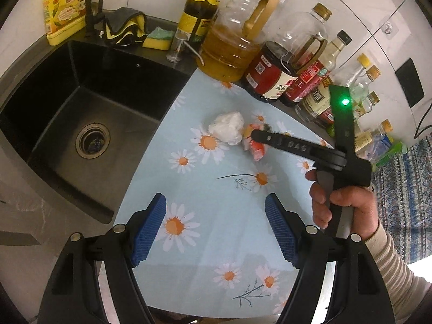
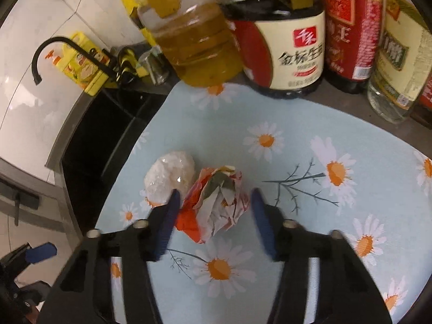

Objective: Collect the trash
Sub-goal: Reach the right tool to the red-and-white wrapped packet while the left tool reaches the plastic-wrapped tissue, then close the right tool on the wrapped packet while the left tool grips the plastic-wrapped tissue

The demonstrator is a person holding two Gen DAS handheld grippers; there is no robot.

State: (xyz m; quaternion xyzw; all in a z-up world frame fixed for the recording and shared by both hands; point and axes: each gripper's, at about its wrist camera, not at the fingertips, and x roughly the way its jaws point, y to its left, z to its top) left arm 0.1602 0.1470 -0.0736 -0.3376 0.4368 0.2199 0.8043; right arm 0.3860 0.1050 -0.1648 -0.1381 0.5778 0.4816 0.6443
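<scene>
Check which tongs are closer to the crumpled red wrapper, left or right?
Right. The right tongs are open around the crumpled red wrapper, one finger on each side. The left tongs are open over bare daisy mat, well short of the wrapper.

The daisy-print surface (image 2: 310, 140) lies bare near and to the right of the crumpled red wrapper (image 2: 216, 202), which sits between the spread fingers of the right tool (image 2: 214, 202). The white wad (image 2: 168, 174) touches the wrapper's left side, crowding the left finger (image 2: 168, 216). Far off, the oil jug (image 2: 199, 51) and sauce bottles (image 2: 286, 48) wall the back edge. The sink (image 1: 81, 113) drops away on the left.
</scene>
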